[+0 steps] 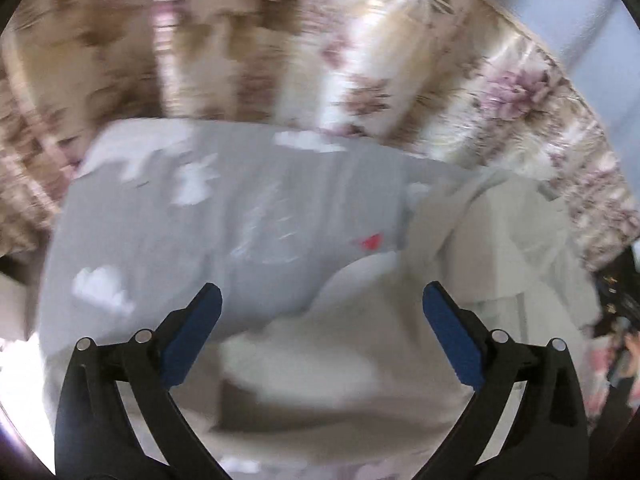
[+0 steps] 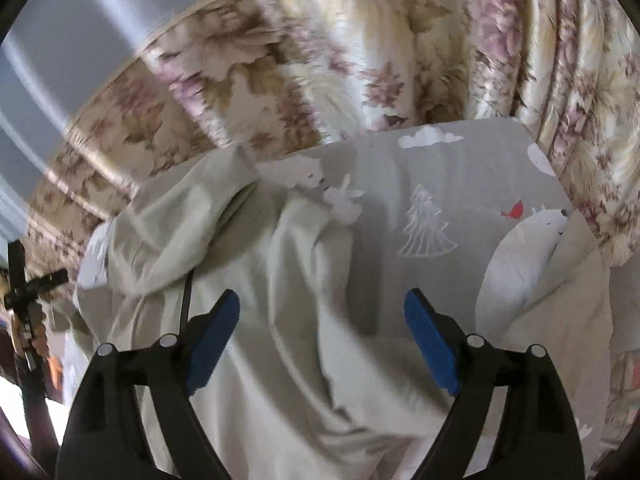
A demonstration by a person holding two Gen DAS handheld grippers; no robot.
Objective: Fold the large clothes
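Grey printed sheet (image 2: 460,184), cream underside turned up: soft, light, limp, will sag. Left hand-held gripper (image 1: 322,300) and right hand-held gripper (image 2: 322,306) both spread, empty. Pinch corners or hem.

The left tool (image 1: 322,294) pointed steeply downward with its two black arms spread wide and the blue pads (image 1: 452,340) well apart, nothing between them. The right tool (image 2: 322,300) was tilted down likewise, its blue pads (image 2: 212,344) parted and gripping nothing.
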